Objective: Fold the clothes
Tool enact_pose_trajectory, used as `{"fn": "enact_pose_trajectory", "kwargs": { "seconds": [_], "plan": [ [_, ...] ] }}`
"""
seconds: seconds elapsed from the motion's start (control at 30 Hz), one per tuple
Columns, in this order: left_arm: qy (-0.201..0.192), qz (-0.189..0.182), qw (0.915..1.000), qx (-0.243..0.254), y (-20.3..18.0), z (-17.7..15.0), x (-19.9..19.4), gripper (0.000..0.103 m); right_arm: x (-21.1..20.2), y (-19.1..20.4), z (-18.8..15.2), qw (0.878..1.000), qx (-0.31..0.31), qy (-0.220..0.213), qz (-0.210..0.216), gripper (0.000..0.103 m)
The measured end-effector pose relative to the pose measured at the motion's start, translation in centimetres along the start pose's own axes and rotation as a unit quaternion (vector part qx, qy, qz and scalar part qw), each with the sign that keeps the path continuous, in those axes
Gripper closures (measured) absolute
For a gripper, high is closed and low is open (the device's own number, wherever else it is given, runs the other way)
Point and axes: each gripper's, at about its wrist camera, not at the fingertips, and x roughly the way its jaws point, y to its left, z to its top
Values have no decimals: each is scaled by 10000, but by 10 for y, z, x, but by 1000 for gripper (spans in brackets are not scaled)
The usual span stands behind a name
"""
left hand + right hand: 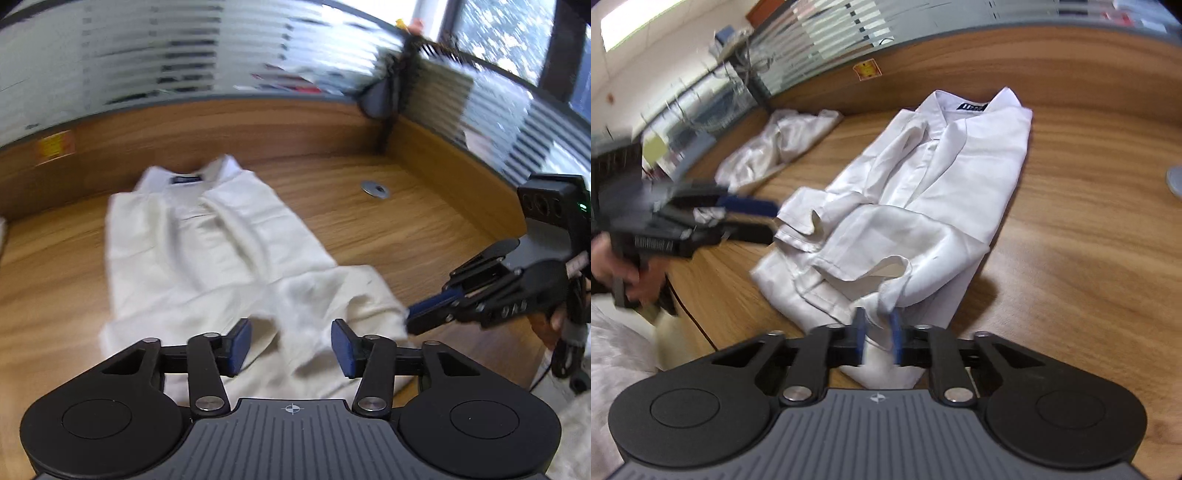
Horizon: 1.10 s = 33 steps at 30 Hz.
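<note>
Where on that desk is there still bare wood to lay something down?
Bare wood lies between the white shirt and the round desk grommet, along the wooden back panel. It is crowded at the shirt's near hem, where the right gripper and left gripper meet, and by the second crumpled garment.

wooden desk [1089, 258] with raised wooden back edge, white collared shirt [960, 177] lying partly folded on it, collar toward the back edge, second crumpled white garment [775, 144] near the corner, round metal cable cover [375, 189] set in the top
</note>
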Motion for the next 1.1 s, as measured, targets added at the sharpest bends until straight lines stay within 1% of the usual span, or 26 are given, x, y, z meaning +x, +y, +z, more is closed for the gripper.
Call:
{"fn": "enact_pose_trajectory", "kwargs": {
  "seconds": [0.03,0.1,0.17,0.23,0.3,0.37,0.4,0.5,0.53,0.6,0.63,0.7,0.73,0.8,0.9,0.97,1.07,1.1],
  "plan": [
    [137,-112,9998,66,-4,8,11,67,1,3,0,9998,-76,8,-162,101],
    [429,-217,9987,159,-11,23,34,80,0,8,0,9990,-155,-27,-417,102],
    [618,-265,9974,256,-15,35,54,83,-4,12,-1,9979,-161,-84,-616,102],
    [649,-388,9967,291,-19,44,69,84,-7,16,-2,9960,-160,-84,-871,103],
    [745,-509,9957,215,-18,48,84,87,-7,22,-4,9921,-199,-6,-1238,103],
    [851,-545,9948,155,-17,48,99,88,-3,29,-7,9853,-262,66,-1685,103],
    [914,-497,9944,172,-17,46,105,90,-1,32,-9,9809,-297,98,-1919,103],
    [1162,-419,9923,52,-11,40,118,94,9,43,-12,9630,-469,184,-2646,103],
    [1237,-427,9914,13,-8,38,121,94,11,47,-13,9579,-514,180,-2820,103],
    [1316,-415,9904,-27,-4,34,123,96,16,55,-14,9525,-535,157,-2995,103],
    [1336,-417,9901,-53,-2,33,124,96,18,58,-15,9509,-541,154,-3043,103],
    [1325,-467,9899,-183,3,31,122,96,20,67,-17,9519,-537,174,-3012,103],
    [1325,-480,9897,-239,5,31,122,96,20,70,-19,9539,-532,175,-2950,103],
    [1324,-503,9893,-349,7,31,122,96,16,73,-23,9621,-510,68,-2677,103],
    [1211,-518,9909,-264,4,30,120,96,12,68,-25,9648,-461,34,-2589,102],
    [1106,-534,9921,-240,1,28,116,96,6,61,-23,9678,-332,-70,-2493,102],
    [929,-593,9935,-283,-2,27,109,95,-6,49,-17,9721,-102,-252,-2328,94],
    [868,-622,9939,-279,-4,27,106,95,-10,44,-15,9737,-31,-296,-2260,82]
  ]
}}
